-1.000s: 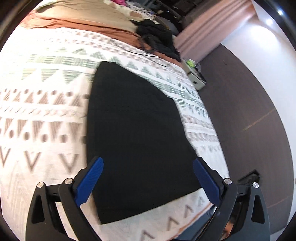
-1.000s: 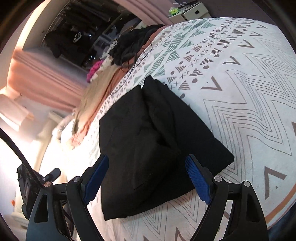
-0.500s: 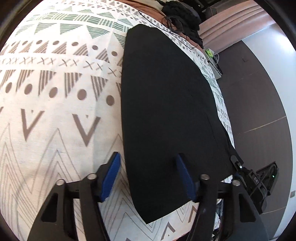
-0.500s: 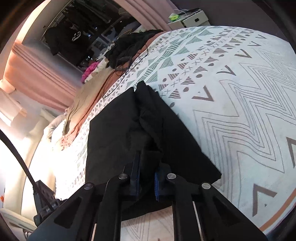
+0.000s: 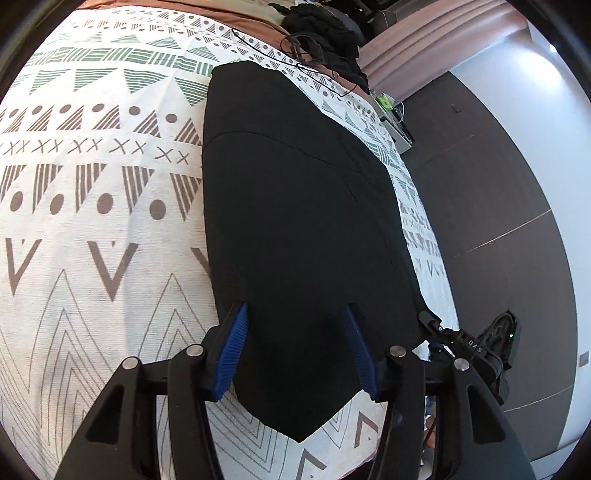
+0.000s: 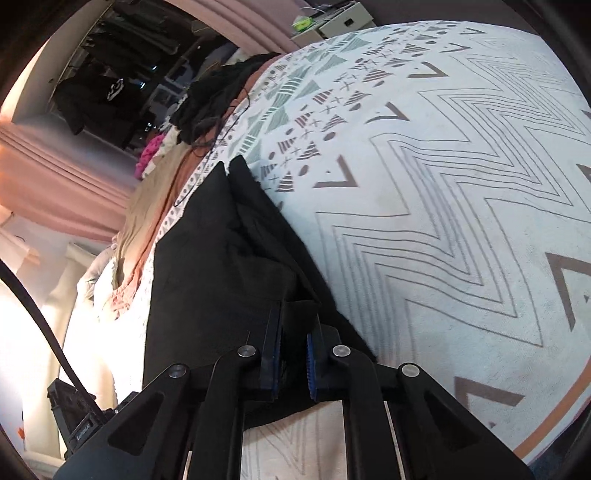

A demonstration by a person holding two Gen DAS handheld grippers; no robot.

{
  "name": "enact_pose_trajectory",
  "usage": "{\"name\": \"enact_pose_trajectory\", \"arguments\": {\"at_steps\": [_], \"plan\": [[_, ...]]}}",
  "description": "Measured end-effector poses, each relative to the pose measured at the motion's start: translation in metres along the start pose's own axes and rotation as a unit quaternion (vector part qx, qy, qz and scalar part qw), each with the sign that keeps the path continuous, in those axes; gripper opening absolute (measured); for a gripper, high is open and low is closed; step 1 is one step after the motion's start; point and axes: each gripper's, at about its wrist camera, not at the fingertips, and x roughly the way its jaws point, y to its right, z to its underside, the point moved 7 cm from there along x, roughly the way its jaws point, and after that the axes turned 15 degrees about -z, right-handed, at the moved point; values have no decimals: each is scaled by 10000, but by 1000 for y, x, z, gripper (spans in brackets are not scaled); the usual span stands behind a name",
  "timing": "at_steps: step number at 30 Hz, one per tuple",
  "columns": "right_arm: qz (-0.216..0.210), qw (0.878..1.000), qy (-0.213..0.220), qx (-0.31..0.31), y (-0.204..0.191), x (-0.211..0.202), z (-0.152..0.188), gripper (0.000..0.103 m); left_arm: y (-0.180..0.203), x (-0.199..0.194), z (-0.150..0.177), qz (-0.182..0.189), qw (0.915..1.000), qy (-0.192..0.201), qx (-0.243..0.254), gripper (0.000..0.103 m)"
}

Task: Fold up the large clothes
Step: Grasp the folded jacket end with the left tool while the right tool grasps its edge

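Black garment (image 5: 295,229) flat and lengthwise on patterned bedspread (image 5: 92,221), already narrowed to a long panel, far end toward 12 o'clock. Right gripper (image 6: 293,325) pinched shut on a raised fold at near edge. Left gripper (image 5: 295,317) half-wide, straddling near corner, grip uncertain. Likely mid-task: crosswise fold not yet made. Clothes pile (image 5: 325,33) at 1 o'clock untouched.

One black garment (image 5: 303,229) lies on one patterned bedspread (image 5: 92,229). One heap of dark clothes (image 5: 325,29) sits beyond it, with one nightstand (image 6: 343,22).
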Motion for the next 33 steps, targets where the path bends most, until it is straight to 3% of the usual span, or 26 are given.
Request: {"name": "enact_pose_trajectory", "arguments": {"at_steps": [6,8,9,12,13,18,25,26,27,28,30,33], "plan": [[-418,9985,-133,315,1,-8,2,9,0,5,0,-225,9997,50,123,54],[-360,9984,-221,367,6,-9,4,16,-2,7,0,-225,9997,34,94,54],[-295,9987,-242,349,7,-9,4,26,-3,8,-1,-235,9997,23,83,54],[101,9998,-187,40,5,-15,3,75,-7,8,2,-270,9996,2,55,54],[117,9998,-175,-32,3,-17,3,77,-9,8,3,-269,9996,-3,46,54],[-126,9983,-493,280,9,-7,12,77,-10,10,5,-392,9992,-41,62,54],[-372,9973,-437,451,11,-3,8,76,-13,19,12,-551,9982,-223,66,54],[-368,9975,-446,409,10,-1,8,71,-13,21,13,-537,9982,-263,61,54],[-342,9978,-440,359,9,1,8,50,-13,22,14,-517,9983,-263,63,54],[-360,9979,-447,317,8,3,9,30,-12,22,14,-500,9984,-241,95,47],[-473,9975,-422,312,5,3,13,19,-6,17,14,-593,9977,-147,283,38],[-575,9975,-362,217,-4,0,20,13,0,12,12,-791,9956,-49,508,29]]}}
